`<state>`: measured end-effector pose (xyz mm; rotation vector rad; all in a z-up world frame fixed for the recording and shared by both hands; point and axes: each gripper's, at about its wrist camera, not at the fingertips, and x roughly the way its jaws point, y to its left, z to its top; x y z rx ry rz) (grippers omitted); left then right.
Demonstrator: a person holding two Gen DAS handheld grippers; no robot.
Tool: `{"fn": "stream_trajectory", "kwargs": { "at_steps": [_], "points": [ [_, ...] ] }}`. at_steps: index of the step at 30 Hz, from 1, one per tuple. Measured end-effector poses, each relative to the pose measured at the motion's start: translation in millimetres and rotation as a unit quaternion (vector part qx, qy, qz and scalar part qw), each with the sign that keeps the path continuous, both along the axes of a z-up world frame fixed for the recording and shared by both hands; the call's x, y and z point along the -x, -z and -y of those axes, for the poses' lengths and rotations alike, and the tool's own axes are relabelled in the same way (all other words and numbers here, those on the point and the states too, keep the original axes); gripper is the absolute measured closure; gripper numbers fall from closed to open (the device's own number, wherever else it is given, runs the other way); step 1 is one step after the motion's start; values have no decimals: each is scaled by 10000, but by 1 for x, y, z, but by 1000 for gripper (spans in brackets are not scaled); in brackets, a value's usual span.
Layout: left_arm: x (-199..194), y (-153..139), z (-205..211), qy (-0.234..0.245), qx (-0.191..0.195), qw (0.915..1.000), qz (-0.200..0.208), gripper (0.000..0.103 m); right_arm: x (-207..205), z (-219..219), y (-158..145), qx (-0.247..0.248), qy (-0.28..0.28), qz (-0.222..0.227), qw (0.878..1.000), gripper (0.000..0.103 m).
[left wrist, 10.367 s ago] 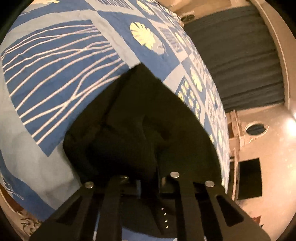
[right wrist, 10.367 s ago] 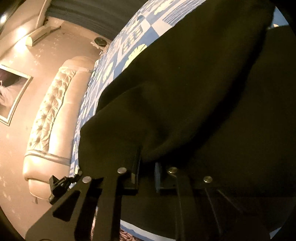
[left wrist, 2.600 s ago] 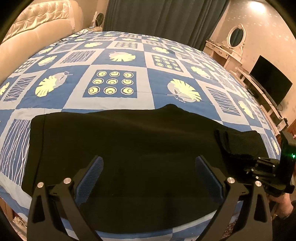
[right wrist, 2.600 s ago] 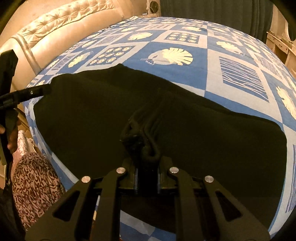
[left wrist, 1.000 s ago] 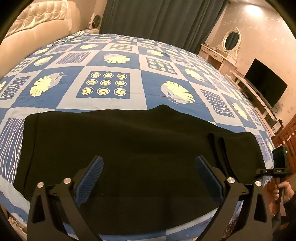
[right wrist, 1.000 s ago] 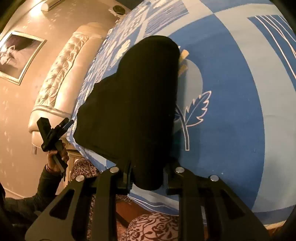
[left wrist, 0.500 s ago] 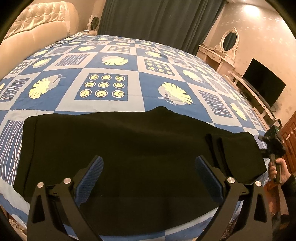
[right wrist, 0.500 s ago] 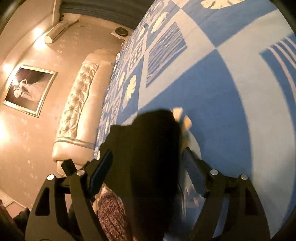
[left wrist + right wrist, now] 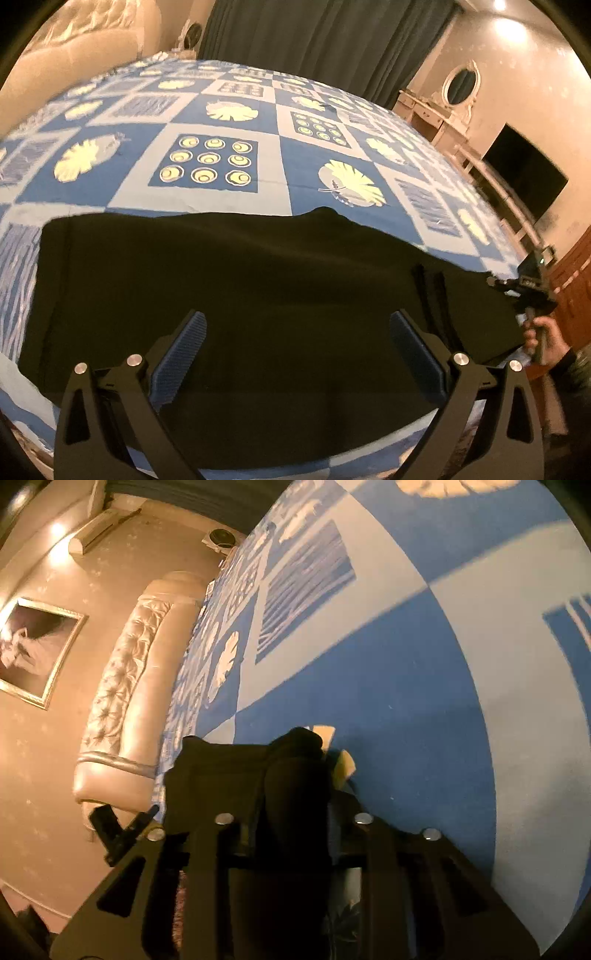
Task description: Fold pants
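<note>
Black pants (image 9: 258,280) lie flat in a long band across the near edge of the bed. My left gripper (image 9: 295,343) is open above their middle and holds nothing. My right gripper (image 9: 291,834) is shut on the pants' right end (image 9: 295,794), a thick folded bunch between its jaws. The right gripper also shows in the left wrist view (image 9: 532,291), at the pants' right end near the bed's corner.
The bed has a blue and white patterned cover (image 9: 221,122) and a padded cream headboard (image 9: 125,709). Dark curtains (image 9: 314,40) hang behind it. A dresser with oval mirror (image 9: 458,88) and a TV (image 9: 524,177) stand to the right.
My right gripper, open half a second ago, has shut on the pants' right end. My left gripper stays open over the middle, nearly still.
</note>
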<state>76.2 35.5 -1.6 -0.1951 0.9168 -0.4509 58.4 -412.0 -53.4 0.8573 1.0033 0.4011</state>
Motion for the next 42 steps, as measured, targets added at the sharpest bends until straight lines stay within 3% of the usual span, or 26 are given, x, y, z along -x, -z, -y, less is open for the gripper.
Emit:
{"fn": "stream_trajectory", "kwargs": {
  "at_steps": [2, 3, 6, 11, 15, 17, 21, 25, 32, 36, 38, 40, 42],
  "points": [
    [-2, -3, -15, 48, 380, 9992, -127, 4, 7, 2, -12, 97, 106, 187, 9997, 41],
    [-2, -6, -29, 95, 617, 9979, -176, 4, 10, 2, -19, 150, 149, 283, 9994, 37],
    [-3, -9, -76, 41, 969, 9951, -197, 4, 24, -2, -42, 507, 197, 487, 9973, 34],
    [-11, -4, -167, -514, 1039, 9928, -301, 4, 37, -15, -67, 562, 160, 799, 9951, 28],
    [-22, 17, -225, -944, 1391, 9842, -558, 4, 36, -36, -84, 596, 23, 960, 9936, 27],
    [-28, 30, -236, -987, 1435, 9820, -737, 4, 35, -48, -88, 593, -80, 1012, 9931, 24],
    [-40, 54, -236, -709, 1913, 9720, -1162, 4, 31, -65, -87, 581, -218, 981, 9932, 21],
    [-45, 59, -215, -401, 1672, 9773, -1239, 4, 30, -74, -78, 561, -315, 862, 9942, 21],
    [-59, 64, -206, -413, 1892, 9722, -1318, 4, 31, -84, -68, 525, -443, 761, 9947, 21],
    [-59, 61, -197, -252, 1519, 9795, -1298, 6, 31, -88, -65, 568, -476, 714, 9947, 21],
    [-58, 59, -192, -179, 1264, 9836, -1273, 13, 30, -90, -65, 612, -482, 695, 9945, 21],
    [-59, 60, -186, -185, 1054, 9855, -1314, 62, 31, -92, -65, 704, -501, 684, 9939, 21],
    [-58, 64, -184, -273, 990, 9848, -1402, 68, 31, -96, -66, 761, -531, 688, 9933, 21]
  ]
}}
